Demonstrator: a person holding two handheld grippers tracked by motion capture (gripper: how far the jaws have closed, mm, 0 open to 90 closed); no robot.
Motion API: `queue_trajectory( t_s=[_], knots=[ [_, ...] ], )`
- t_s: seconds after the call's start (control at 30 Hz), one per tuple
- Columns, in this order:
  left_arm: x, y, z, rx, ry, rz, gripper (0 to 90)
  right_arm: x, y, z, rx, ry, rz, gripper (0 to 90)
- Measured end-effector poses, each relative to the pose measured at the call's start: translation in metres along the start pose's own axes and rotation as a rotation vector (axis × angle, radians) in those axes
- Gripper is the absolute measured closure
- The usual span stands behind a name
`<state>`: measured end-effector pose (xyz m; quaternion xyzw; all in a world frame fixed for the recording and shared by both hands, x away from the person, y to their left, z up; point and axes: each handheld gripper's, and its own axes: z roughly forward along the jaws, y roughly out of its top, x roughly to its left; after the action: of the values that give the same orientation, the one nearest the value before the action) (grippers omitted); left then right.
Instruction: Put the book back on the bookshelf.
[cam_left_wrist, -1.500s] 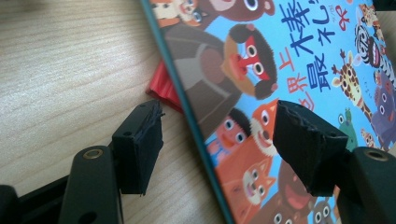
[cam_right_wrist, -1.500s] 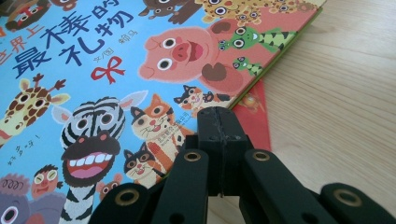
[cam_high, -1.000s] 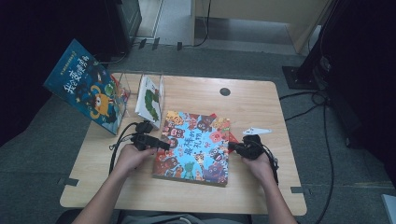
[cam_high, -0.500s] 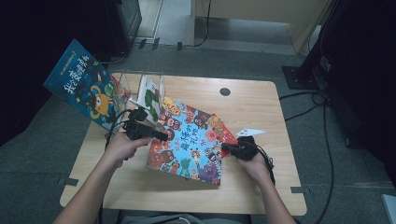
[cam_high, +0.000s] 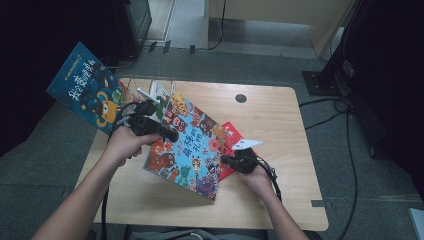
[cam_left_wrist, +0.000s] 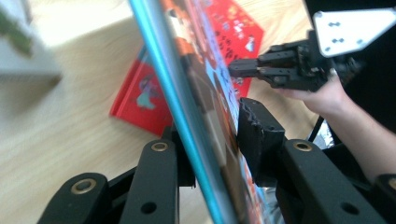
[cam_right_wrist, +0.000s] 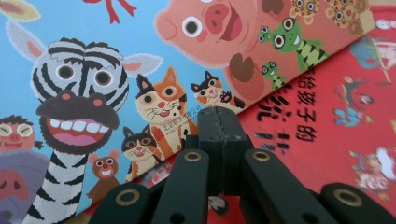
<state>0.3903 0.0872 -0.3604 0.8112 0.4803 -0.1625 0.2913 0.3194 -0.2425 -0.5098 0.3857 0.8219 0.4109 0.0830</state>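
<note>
Now the animal book (cam_high: 187, 145) is tilted up off the red book (cam_high: 231, 134) on the table (cam_high: 280, 115), its edge between the left gripper's (cam_high: 170, 134) jaws, which have just been closing. The right gripper (cam_high: 227, 160), jaws together, steadies its cover. Next probably comes lifting it clear.

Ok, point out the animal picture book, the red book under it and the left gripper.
animal picture book (cam_high: 187, 145), high view, middle of its tilted cover.
red book (cam_left_wrist: 144, 95), left gripper view, cover lying on the table.
left gripper (cam_high: 170, 135), high view, jaw tips at the book's edge.
</note>
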Motion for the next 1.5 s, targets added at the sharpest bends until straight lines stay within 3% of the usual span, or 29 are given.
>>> queue_trajectory(
  t_s=[0.03,0.13,0.17,0.3,0.4,0.53,0.8,1.07,1.13,1.2,1.5],
  knots=[
    [0.001,0.001,-0.001,0.002,0.005,-0.003,68.8,0.002,0.001,0.001,0.004,-0.004,-0.007,90.0],
    [0.003,0.003,-0.004,-0.001,-0.034,0.002,71.7,0.006,0.003,0.004,0.006,-0.006,-0.023,90.0],
    [0.005,0.005,-0.006,0.006,-0.074,-0.007,74.5,0.005,0.003,0.005,-0.001,0.007,-0.02,87.4],
    [0.006,0.011,-0.008,0.027,-0.082,-0.024,76.7,0.004,0.003,0.005,-0.003,0.031,-0.022,82.9],
    [0.004,0.019,-0.011,0.052,-0.076,-0.02,77.7,0.005,0.004,0.004,0.011,0.044,-0.052,78.1],
    [0.001,0.03,-0.017,0.09,-0.051,-0.016,79.5,0.005,0.005,0.001,0.031,0.018,-0.095,72.7],
    [-0.011,0.043,-0.033,0.146,-0.005,0.039,81.9,-0.006,0.003,-0.009,-0.013,-0.012,-0.103,63.5],
    [-0.015,0.035,-0.049,0.138,0.016,0.051,81.2,-0.008,0.004,-0.007,-0.034,-0.014,-0.121,62.8],
    [-0.013,0.03,-0.058,0.125,0.008,0.043,81.4,-0.009,0.004,-0.007,-0.038,-0.019,-0.124,62.1],
    [-0.011,0.026,-0.065,0.11,0.004,0.035,81.4,-0.011,0.008,-0.006,-0.006,-0.021,-0.117,60.4],
    [0.002,-0.001,-0.101,0.062,0.057,0.035,81.4,-0.018,0.009,0.0,0.0,-0.037,-0.086,59.8]
  ],
)
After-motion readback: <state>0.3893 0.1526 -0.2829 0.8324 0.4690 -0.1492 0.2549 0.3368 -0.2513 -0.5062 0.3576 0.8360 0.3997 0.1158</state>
